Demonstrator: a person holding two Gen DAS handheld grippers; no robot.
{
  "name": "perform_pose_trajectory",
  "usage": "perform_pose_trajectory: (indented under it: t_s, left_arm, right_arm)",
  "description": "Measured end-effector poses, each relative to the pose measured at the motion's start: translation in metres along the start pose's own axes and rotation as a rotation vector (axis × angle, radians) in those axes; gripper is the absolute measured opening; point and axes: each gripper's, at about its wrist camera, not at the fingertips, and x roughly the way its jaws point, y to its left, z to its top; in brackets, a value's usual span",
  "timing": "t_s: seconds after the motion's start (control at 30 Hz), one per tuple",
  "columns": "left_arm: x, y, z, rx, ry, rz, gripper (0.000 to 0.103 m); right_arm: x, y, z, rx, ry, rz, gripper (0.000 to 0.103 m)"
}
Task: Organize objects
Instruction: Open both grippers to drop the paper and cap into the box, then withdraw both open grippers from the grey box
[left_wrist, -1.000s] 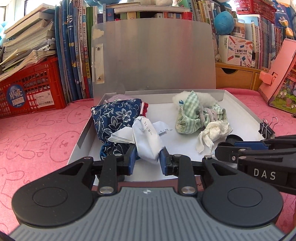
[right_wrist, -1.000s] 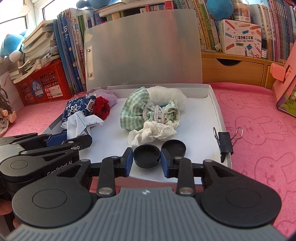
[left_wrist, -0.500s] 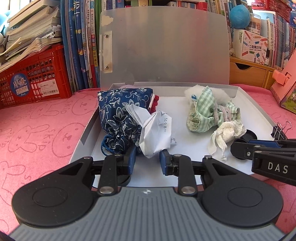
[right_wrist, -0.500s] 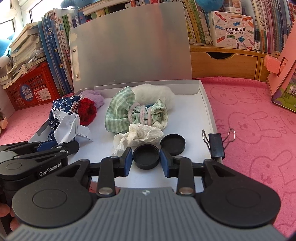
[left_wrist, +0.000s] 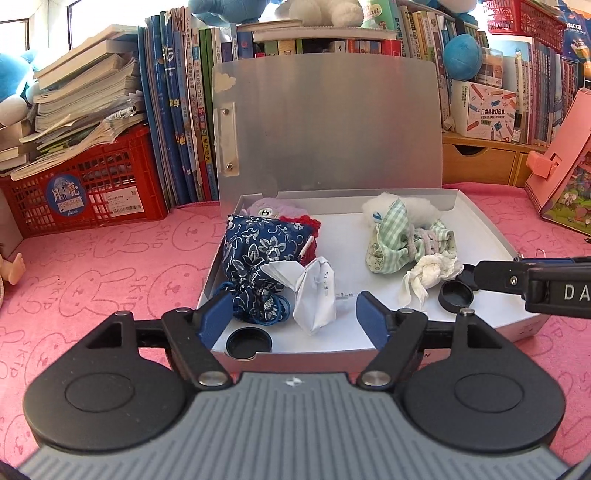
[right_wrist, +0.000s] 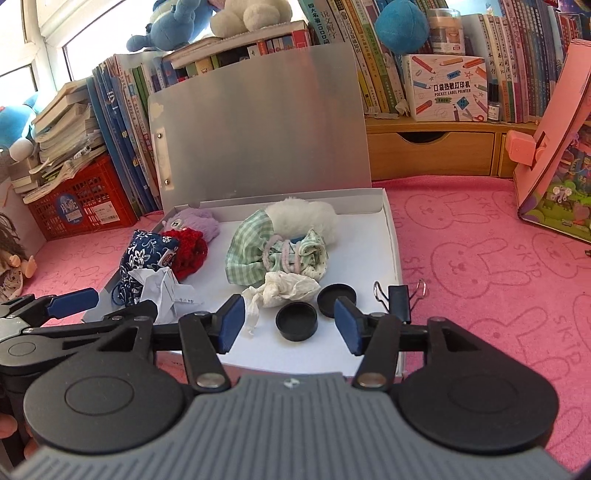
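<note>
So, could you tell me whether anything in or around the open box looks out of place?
Yes: the black binder clip sits outside the box, against its right wall on the pink mat. Inside, a crumpled tissue and crumpled paper lie loose among the doll clothes, looking like rubbish.

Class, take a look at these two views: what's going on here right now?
A person is tidying small things into an open grey box on a pink mat. Both grippers' jaws have just been opening. The left hand-held gripper stands open with the crumpled white paper lying loose between its fingers. The right hand-held gripper is open too, its black cap resting free on the box floor.
</note>
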Motion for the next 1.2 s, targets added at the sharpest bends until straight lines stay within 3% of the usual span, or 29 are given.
perform_pose_trajectory:
  t_s: [0.5,0.9,1.2]
  left_arm:
    - [-0.119,-0.019,-0.065,0.011,-0.07,-0.132,0.083]
    - [-0.162,-0.024,-0.123,-0.005,-0.056,-0.154,0.086]
    - [-0.185,-0.031,-0.161,0.012,-0.067,-0.171,0.088]
  right_arm:
    - [-0.103,0.009,-0.058,-0.12,-0.088,0.09,0.078]
    - [-0.135,0.008,-0.109,-0.152,-0.087,0.126,0.083]
    - [-0.136,0.007,-0.137,-0.154,-0.051,0.132,0.085]
